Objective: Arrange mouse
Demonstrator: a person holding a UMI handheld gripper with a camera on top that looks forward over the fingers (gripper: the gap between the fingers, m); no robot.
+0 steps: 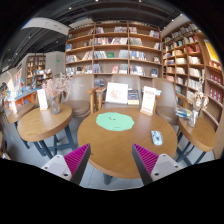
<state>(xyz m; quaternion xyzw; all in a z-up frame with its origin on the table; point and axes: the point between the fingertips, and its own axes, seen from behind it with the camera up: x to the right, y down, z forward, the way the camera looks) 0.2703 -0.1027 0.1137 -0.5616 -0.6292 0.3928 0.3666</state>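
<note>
A small light blue-grey mouse (157, 137) lies on the round wooden table (105, 145), near its right side, beyond my right finger. A green mouse mat (115, 121) lies on the table's far middle. My gripper (112, 160) is open and empty, raised before the table's near edge. Its two magenta pads (75, 157) stand wide apart with only tabletop and floor between them.
Display cards and books (120, 95) stand at the table's far edge. A second round table (42, 122) with chairs is to the left, a third (205, 130) to the right. Tall bookshelves (110, 50) line the back and right walls.
</note>
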